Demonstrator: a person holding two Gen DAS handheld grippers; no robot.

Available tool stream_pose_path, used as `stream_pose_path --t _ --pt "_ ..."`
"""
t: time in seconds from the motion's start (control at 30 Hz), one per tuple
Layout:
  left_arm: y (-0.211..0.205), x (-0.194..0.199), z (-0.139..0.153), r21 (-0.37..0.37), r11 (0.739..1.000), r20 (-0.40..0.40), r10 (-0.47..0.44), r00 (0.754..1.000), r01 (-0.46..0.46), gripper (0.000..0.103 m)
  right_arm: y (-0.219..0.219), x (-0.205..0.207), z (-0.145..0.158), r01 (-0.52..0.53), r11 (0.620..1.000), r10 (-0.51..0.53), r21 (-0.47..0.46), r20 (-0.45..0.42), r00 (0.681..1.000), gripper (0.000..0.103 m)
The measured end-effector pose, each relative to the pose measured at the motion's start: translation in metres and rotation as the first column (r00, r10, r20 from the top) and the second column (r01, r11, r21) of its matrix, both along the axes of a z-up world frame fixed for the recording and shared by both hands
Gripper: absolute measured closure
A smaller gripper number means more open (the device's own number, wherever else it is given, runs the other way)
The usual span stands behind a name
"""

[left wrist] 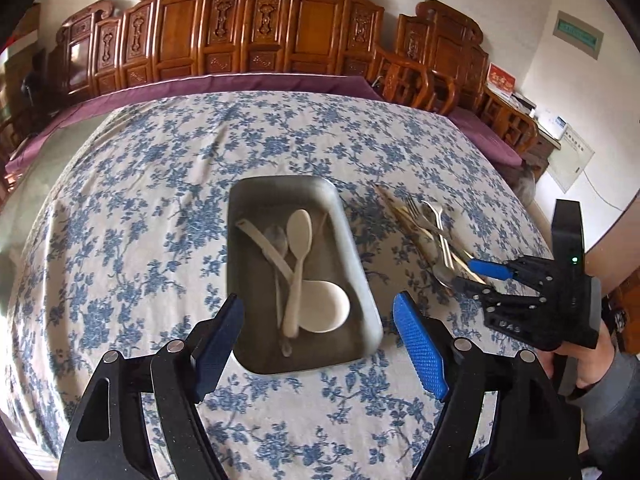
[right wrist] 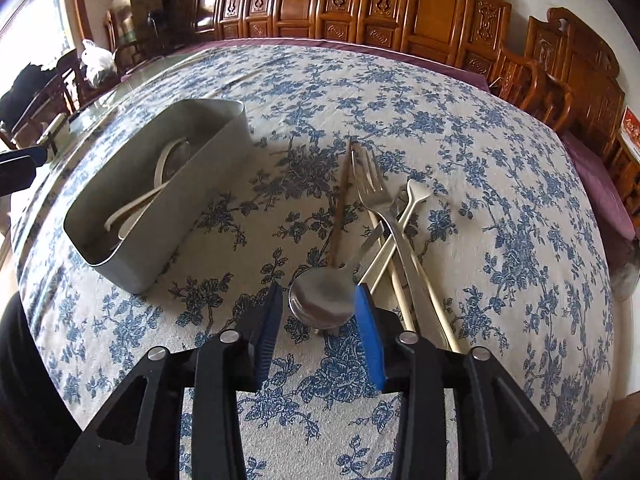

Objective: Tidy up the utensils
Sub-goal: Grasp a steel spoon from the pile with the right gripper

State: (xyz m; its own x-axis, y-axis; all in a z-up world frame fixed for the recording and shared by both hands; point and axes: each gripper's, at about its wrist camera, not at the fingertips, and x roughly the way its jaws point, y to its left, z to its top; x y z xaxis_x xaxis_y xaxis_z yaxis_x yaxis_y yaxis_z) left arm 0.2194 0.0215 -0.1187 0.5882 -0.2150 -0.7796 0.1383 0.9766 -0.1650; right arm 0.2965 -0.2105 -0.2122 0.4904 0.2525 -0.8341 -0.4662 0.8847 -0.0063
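Observation:
A grey rectangular bin (left wrist: 362, 280) (right wrist: 168, 204) stands mid-table and holds white plastic spoons (left wrist: 298, 264) and a white ladle (left wrist: 324, 306). My left gripper (left wrist: 318, 320) is open and empty, just above the bin's near end. To the bin's right lies a pile of metal utensils: a steel spoon (right wrist: 322, 298), a fork (right wrist: 374, 196), a second fork (right wrist: 414, 200) and chopsticks (right wrist: 340, 208); the pile also shows in the left wrist view (left wrist: 428, 224). My right gripper (right wrist: 318, 302) (left wrist: 478, 276) is open, its fingers either side of the steel spoon's bowl.
The table wears a blue floral cloth (right wrist: 480, 160) (left wrist: 140, 200) over a purple underlay (left wrist: 280, 80). Carved wooden chairs (left wrist: 260, 28) (right wrist: 400, 4) line the far side. A person's hand (left wrist: 588, 364) holds the right gripper.

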Motion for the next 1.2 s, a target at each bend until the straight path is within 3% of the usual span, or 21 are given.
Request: stream_pose_path --t 0.1,0.27,0.37,0.47,0.5,0.67,1.2 --pt "-0.01 -0.001 -0.001 0.003 1.0 -0.001 -0.011 1.0 0.011 0.029 0.012 0.003 -0.007 -0.018 0.999 0.018 -0.03 -0.006 1.0 0.055" --pt "-0.022 -0.003 -0.003 0.006 1.0 -0.004 -0.029 1.0 0.029 0.029 0.027 0.009 -0.024 -0.032 0.986 0.033 -0.161 0.004 0.999 0.055" --pt "-0.026 -0.006 -0.003 0.003 0.999 -0.006 -0.034 0.999 0.034 0.029 0.023 0.012 -0.028 -0.023 0.985 0.022 -0.169 -0.011 1.0 0.059" --pt "-0.03 -0.007 -0.004 0.0 0.999 -0.012 -0.044 0.999 0.044 0.029 0.015 0.013 -0.025 -0.022 0.99 0.021 -0.141 -0.011 1.0 0.065" --pt "-0.032 -0.007 -0.005 -0.001 0.999 -0.016 -0.051 0.999 0.051 0.029 0.012 0.013 -0.023 -0.022 0.992 0.021 -0.126 -0.008 1.0 0.081" --pt "-0.041 -0.008 -0.006 0.0 0.998 -0.022 -0.064 0.998 0.064 0.029 -0.004 0.01 -0.01 -0.015 0.997 0.014 -0.076 -0.009 1.0 0.1" --pt "-0.106 0.02 -0.032 0.052 0.99 -0.066 -0.124 0.99 0.128 0.029 -0.06 -0.008 0.032 -0.063 0.987 0.059 0.149 0.029 0.998 0.101"
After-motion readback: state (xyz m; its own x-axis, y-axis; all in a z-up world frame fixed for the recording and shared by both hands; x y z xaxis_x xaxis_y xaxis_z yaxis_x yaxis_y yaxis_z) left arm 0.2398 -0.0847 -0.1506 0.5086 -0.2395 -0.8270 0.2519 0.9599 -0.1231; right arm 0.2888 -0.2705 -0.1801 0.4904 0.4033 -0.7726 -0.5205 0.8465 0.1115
